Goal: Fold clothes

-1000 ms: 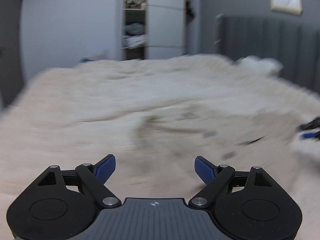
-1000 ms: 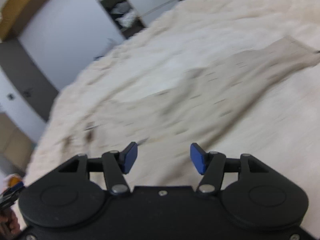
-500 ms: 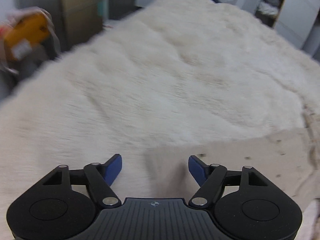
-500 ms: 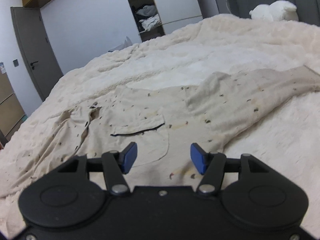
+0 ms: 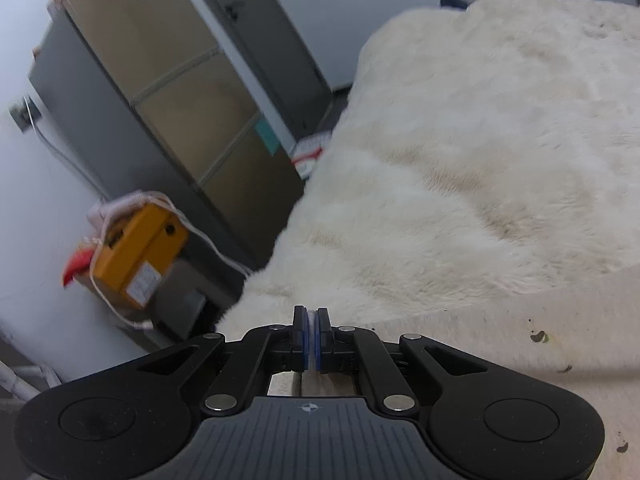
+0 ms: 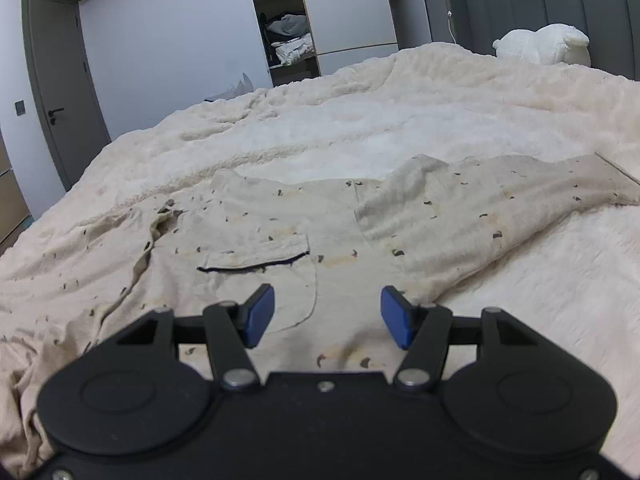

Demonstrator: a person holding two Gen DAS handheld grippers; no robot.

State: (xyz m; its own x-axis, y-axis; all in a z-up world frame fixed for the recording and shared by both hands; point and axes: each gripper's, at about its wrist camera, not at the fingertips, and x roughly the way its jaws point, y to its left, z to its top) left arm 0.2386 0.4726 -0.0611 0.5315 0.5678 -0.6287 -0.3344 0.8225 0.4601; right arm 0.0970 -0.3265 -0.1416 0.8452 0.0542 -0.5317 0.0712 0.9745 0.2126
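Observation:
A beige shirt with small dark specks (image 6: pixel 304 232) lies spread on the fluffy cream bed cover, chest pocket up, one sleeve stretched to the right (image 6: pixel 540 192). My right gripper (image 6: pixel 327 316) is open and empty, hovering just above the shirt's lower front. In the left wrist view my left gripper (image 5: pixel 311 340) is shut, with beige cloth showing between and under its fingers: it grips the edge of the shirt (image 5: pixel 500 344) near the bed's edge.
The bed cover (image 5: pixel 500 140) drops off to the floor at the left. A tall brown cabinet (image 5: pixel 172 92) and an orange device with white cables (image 5: pixel 132 256) stand beside the bed. A white plush toy (image 6: pixel 544 44), headboard, open wardrobe (image 6: pixel 288 32) and door lie beyond.
My left gripper swung left to the shirt's edge and closed on it; it was open before. My right gripper stayed open and settled lower over the shirt front.

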